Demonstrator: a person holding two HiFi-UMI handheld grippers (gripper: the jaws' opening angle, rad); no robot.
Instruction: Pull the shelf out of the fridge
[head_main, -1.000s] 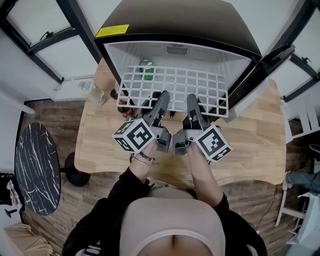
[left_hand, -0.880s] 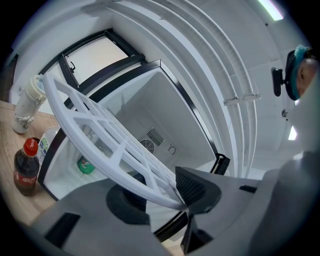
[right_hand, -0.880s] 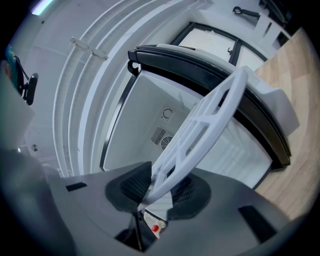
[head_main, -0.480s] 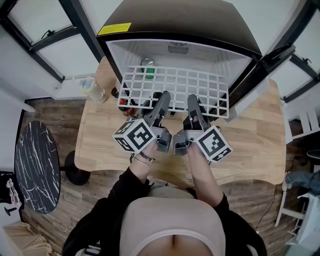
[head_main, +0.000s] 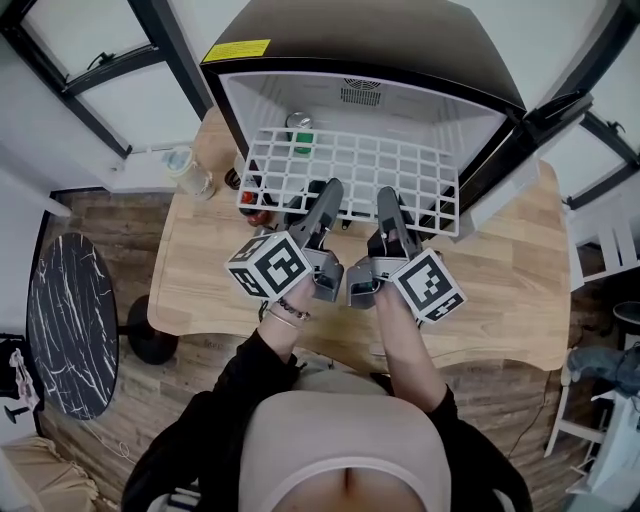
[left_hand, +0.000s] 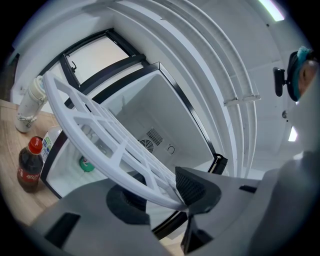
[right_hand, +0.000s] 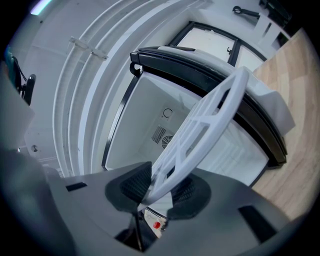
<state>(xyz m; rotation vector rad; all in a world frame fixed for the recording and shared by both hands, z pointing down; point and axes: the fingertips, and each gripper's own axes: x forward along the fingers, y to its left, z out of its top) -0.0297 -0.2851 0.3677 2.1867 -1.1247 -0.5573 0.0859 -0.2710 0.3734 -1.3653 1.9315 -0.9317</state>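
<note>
Fridge (head_main: 360, 40): was stood open on the desk (head_main: 500, 290).
Shelf (head_main: 350, 165): was drawn partly out; no shift was seen since a second earlier, so the pull was judged unfinished.
Left gripper (head_main: 329, 187): jaws were pinched on its front edge.
Right gripper (head_main: 386, 193): jaws were pinched likewise.

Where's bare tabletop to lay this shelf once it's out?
Widest bare wood: the table right of the right gripper, beside the fridge door. Smaller patch left of the left gripper. Crowded: a jar and bottles by the fridge's left corner, near the shelf's left end.
</note>
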